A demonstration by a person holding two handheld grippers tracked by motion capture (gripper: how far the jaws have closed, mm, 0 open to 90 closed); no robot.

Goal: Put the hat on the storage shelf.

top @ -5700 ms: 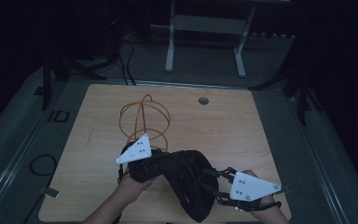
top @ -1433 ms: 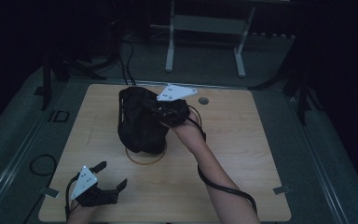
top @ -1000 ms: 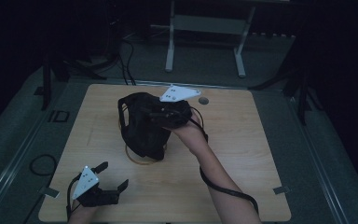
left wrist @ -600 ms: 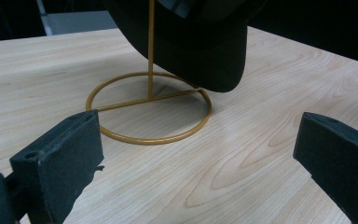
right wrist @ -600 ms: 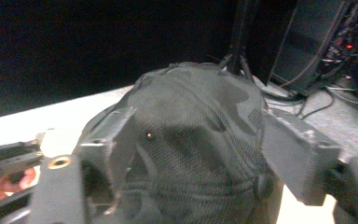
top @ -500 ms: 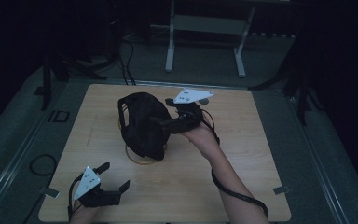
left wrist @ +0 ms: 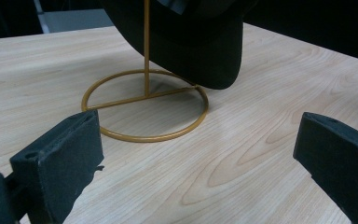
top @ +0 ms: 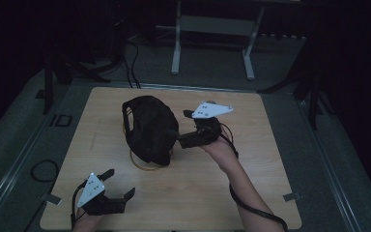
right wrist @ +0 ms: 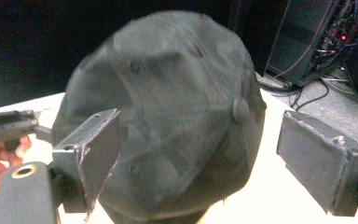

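A black cap point(top: 149, 126) hangs on a gold wire stand point(top: 141, 164) at the middle of the wooden table point(top: 270, 169). My right gripper point(top: 186, 129) is open just right of the cap, its jaws apart and holding nothing. In the right gripper view the cap's crown point(right wrist: 168, 107) sits close in front of the right gripper point(right wrist: 205, 158). My left gripper point(top: 120, 184) rests open at the front left corner. In the left gripper view, the left gripper point(left wrist: 196, 158) faces the stand's ring base point(left wrist: 144, 136) and the cap's brim point(left wrist: 200, 51).
A metal frame point(top: 212, 24) stands on the floor beyond the table's far edge. A cable loop point(top: 41, 169) lies on the floor at the left. The person's left hand point(right wrist: 0, 154) shows past the cap in the right gripper view.
The cap went from both grippers near the front edge onto the stand. The right gripper has since let go, opened and drawn back to the right. The left gripper stayed at the front left.
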